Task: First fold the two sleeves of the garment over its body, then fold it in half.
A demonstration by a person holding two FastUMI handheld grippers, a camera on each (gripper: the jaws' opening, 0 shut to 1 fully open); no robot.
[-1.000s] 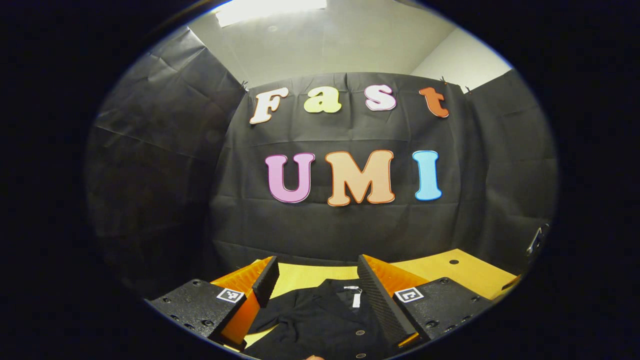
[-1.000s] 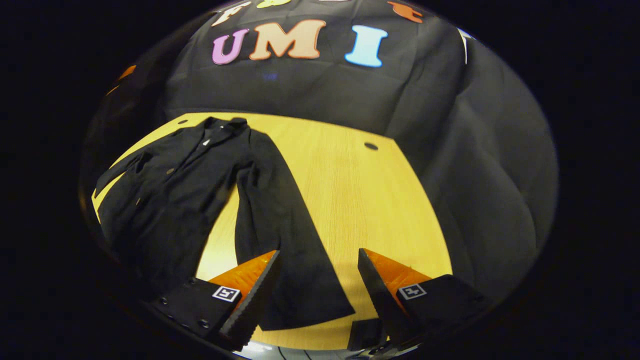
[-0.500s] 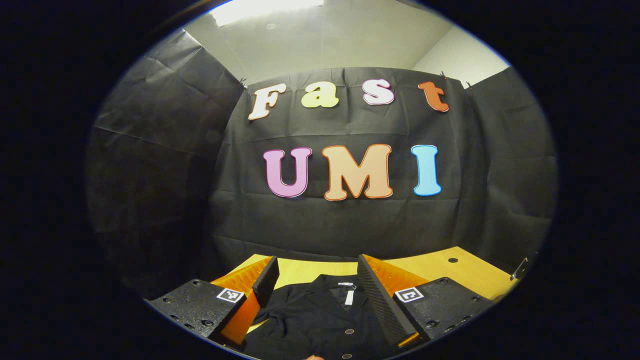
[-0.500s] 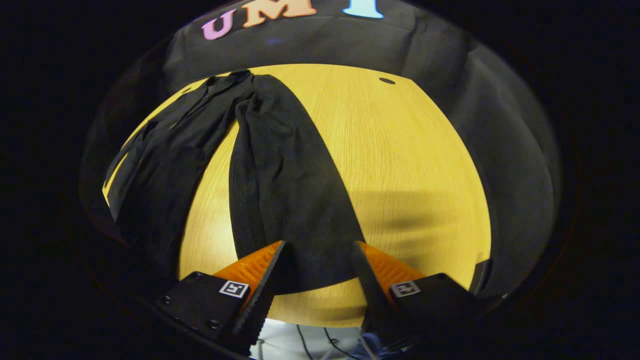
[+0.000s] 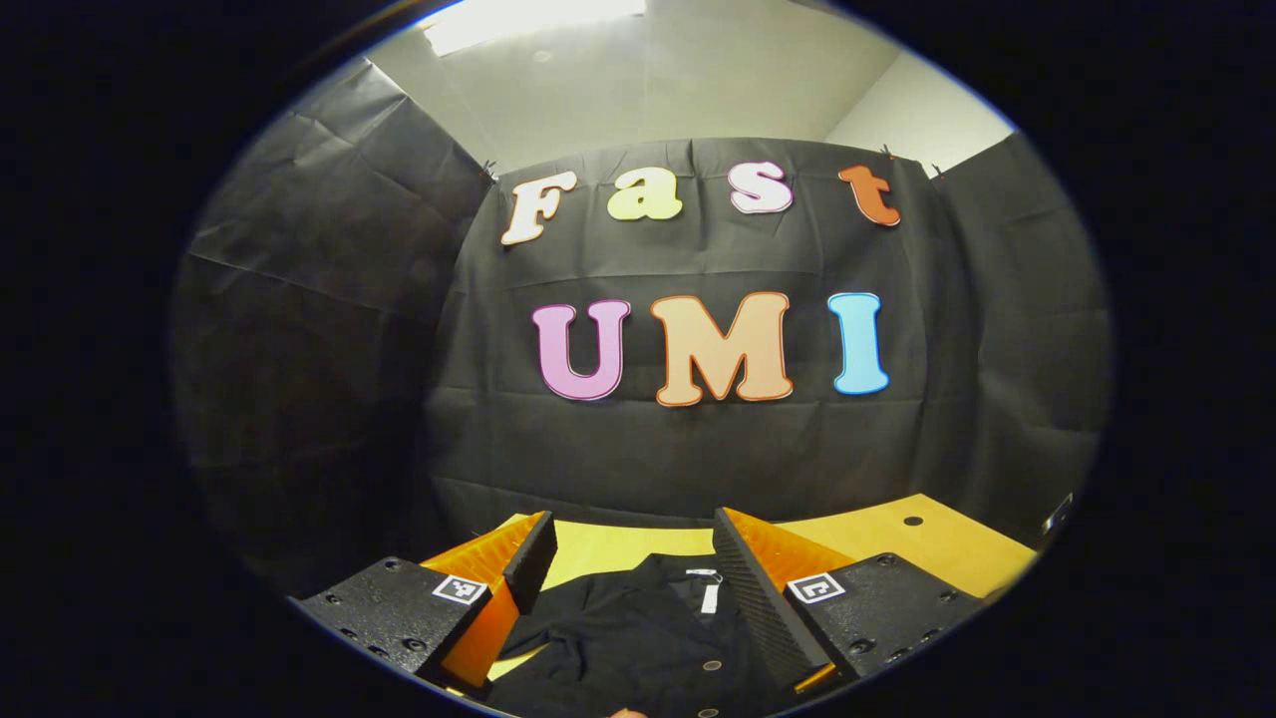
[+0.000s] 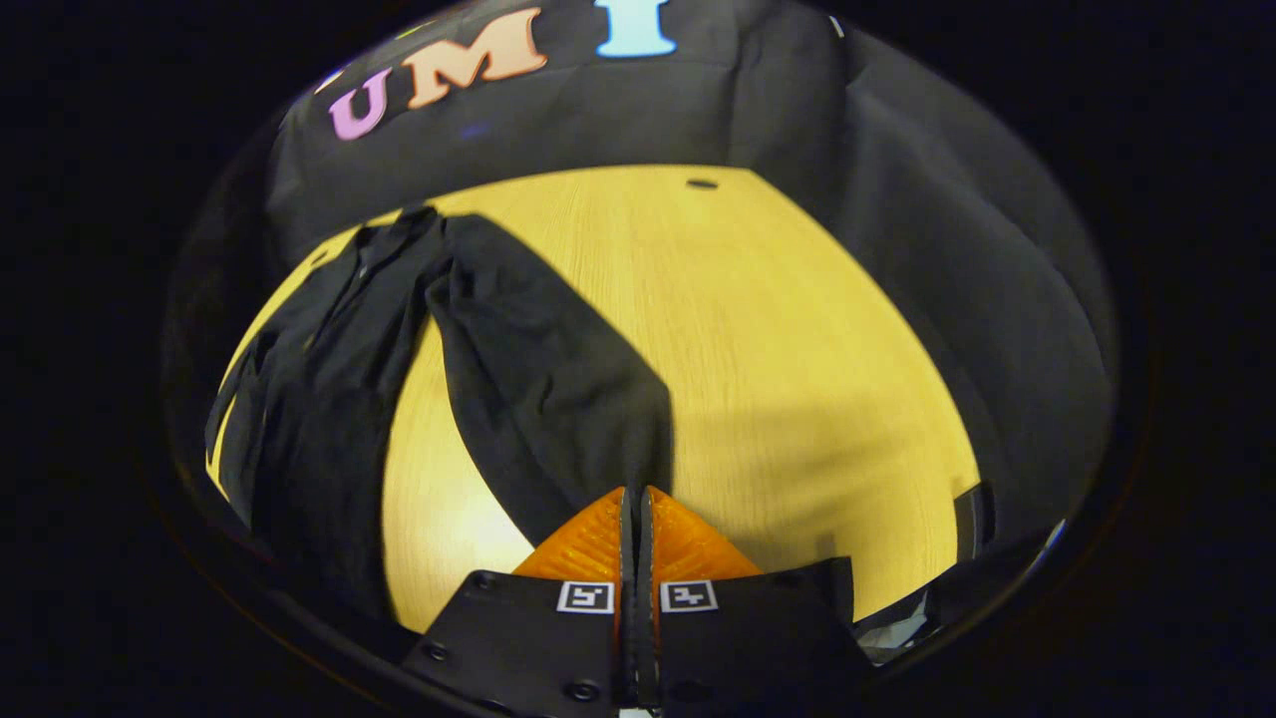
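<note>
**Right gripper pinches the sleeve end; left one hangs open over the collar**

In the left gripper view, the left gripper point(image 5: 626, 568) has its two orange fingers point(image 5: 498, 558) spread wide, touching nothing. Between them, toward 6 o'clock, lies the collar end of the black garment point(image 5: 638, 638) on the yellow wooden table point(image 5: 897, 543).

In the right gripper view, the garment's body point(image 6: 319, 399) lies at 9 o'clock on the table point(image 6: 797, 349). One sleeve point(image 6: 538, 379) runs from the collar at 11 o'clock down to 6 o'clock. There the right gripper point(image 6: 635, 509) has its fingers point(image 6: 588, 538) pressed together on the sleeve's end, with only a thin slit between them.
</note>
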